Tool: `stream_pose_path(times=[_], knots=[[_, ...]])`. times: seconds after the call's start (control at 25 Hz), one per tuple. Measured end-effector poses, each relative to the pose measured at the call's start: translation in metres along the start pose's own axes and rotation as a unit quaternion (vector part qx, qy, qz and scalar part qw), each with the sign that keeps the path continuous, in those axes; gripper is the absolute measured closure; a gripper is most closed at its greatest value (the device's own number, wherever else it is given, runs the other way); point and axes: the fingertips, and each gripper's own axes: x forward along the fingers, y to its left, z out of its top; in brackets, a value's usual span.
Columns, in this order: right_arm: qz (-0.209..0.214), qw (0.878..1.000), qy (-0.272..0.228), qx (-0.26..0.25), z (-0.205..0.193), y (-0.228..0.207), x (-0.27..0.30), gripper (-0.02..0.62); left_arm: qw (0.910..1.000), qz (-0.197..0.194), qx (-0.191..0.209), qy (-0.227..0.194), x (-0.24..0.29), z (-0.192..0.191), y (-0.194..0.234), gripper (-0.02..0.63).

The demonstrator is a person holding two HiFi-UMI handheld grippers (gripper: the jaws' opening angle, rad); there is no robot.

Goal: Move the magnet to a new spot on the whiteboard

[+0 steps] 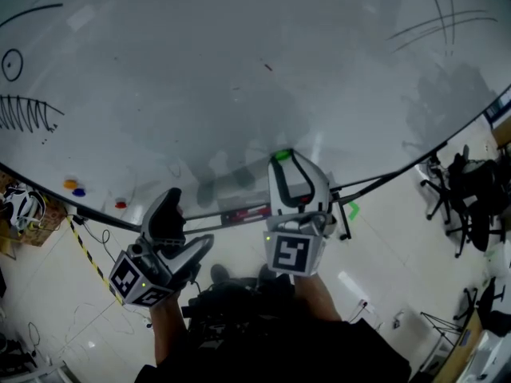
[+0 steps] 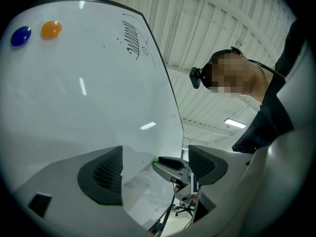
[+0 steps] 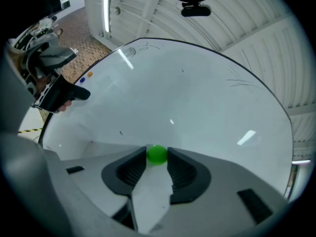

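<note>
Right gripper [image 3: 157,158] parted round the green magnet [image 3: 157,154]; left gripper [image 2: 155,168] wide open, nothing between its jaws.

Right jaw tips sit close on either side of the magnet, no squeeze evident. The magnet clings to the whiteboard [image 3: 197,98], low down near its bottom edge. It looks like a small, hard, glossy dome: likely light, rigid and slippery on its rounded flanks. Best taken across its widest part, pads low against the board, then tipped or pulled off square. Orange magnet [image 2: 51,28] and blue magnet [image 2: 20,35] sit well apart, beyond the left gripper.
</note>
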Motion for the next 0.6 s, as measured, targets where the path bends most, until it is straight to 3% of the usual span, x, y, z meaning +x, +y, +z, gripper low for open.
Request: stream_pose_path(times=[0.6], knots=[[0.02, 0.999, -0.007, 0.03, 0.0, -0.0032, -0.0032, 0.448, 0.9999, -0.007, -0.007, -0.002, 0.0049, -0.0013, -0.006, 0.192]])
